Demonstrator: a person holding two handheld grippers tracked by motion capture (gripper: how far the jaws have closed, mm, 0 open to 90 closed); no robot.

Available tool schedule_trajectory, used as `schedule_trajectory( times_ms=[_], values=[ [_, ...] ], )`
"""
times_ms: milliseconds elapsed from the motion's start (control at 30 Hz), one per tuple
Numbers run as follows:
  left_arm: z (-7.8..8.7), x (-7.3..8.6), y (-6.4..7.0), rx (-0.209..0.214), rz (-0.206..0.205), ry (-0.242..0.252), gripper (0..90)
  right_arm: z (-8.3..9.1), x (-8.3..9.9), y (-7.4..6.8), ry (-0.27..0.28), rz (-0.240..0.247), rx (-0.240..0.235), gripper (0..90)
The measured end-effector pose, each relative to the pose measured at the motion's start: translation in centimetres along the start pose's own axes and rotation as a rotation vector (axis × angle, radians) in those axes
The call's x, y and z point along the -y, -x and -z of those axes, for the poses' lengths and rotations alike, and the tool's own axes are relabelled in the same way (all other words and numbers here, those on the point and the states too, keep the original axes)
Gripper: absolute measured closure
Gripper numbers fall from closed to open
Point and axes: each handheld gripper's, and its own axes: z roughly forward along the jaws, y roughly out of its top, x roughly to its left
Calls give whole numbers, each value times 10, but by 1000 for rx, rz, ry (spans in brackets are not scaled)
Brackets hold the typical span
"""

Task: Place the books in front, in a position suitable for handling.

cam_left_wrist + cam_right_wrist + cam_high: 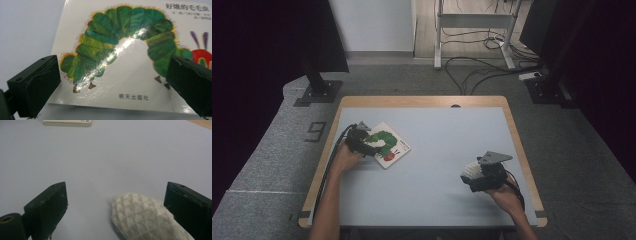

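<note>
At the near right of the table (427, 210), the right gripper (468, 176) rests low over the surface with its jaws wide apart. A rolled white cloth (142, 218) lies between them, close against the right jaw and well clear of the left one, so nothing is clamped yet. In the high view the cloth (472, 170) shows as a pale bundle at the gripper's front.

Farther off and to the left, the left gripper (373, 148) hangs over a picture book (393, 147) that lies flat on the table with its cover up, a green caterpillar across it. In the left gripper view the jaws stand wide apart above the cover, one near the book's left edge and one over the caterpillar's head end, gripping nothing.

The work looks to be at its start: the left hand is set to steady or open the book (120, 62), while the right prepares to take the cloth, likely for wiping. Next, the right jaws should close on the cloth so it can be lifted and carried leftward to the book.
</note>
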Motion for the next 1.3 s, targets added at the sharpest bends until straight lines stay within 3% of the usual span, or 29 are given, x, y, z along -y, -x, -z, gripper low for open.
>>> schedule_trajectory(
  times_ms=[267, 533, 567, 867, 1300],
  values=[
    [-3, 1, -11, -18, 22, 38, 0, -5, 0, -3, -12, 3, -10, 55],
    [-5, 5, -19, 13, 74, 63, 0, -12, -1, -7, -15, 10, -26, 56],
    [-6, 6, -19, 35, 76, 62, 0, -12, -1, -7, -19, 7, -27, 56],
    [-5, 5, -13, 23, 72, 52, 0, -18, 0, -10, -11, 1, -40, 56],
    [0, 1, 14, 73, 9, -24, 0, -29, 4, -13, -5, -18, -58, 56]
  ],
)
